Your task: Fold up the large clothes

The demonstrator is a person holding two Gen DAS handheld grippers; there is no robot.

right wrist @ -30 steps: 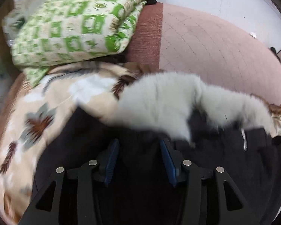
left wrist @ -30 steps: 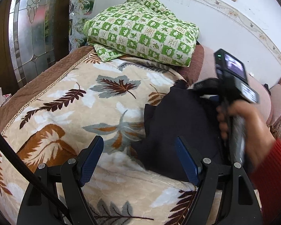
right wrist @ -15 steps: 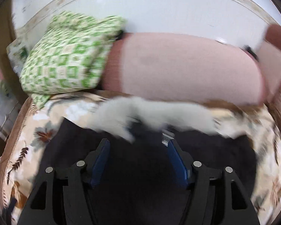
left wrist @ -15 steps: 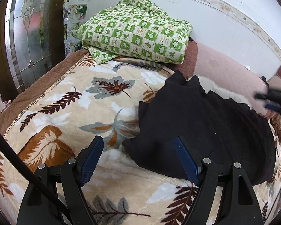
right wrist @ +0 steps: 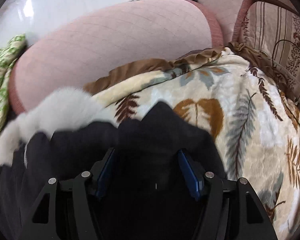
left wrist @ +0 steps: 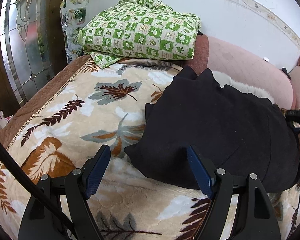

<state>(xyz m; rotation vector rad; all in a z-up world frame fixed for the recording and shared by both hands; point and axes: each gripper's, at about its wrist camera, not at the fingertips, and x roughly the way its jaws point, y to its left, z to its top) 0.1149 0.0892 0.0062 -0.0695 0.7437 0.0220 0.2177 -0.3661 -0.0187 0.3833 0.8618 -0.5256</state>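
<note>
While left wrist view looks across bed, left gripper (left wrist: 149, 166) hovers with jaws wide apart, nothing between them, near edge of black garment (left wrist: 216, 128). Garment lies bunched on leaf-print blanket (left wrist: 74, 120), white fur trim (left wrist: 240, 85) at far side. Green checked quilt (left wrist: 142, 34) folded behind, pink cushion (left wrist: 246, 66) beside it. Right wrist view: right gripper (right wrist: 148, 164) low over black garment (right wrist: 160, 132), jaws spread, fabric between them but not pinched. Fur trim (right wrist: 56, 112) left, blurred. Blanket (right wrist: 250, 110) right.
</note>
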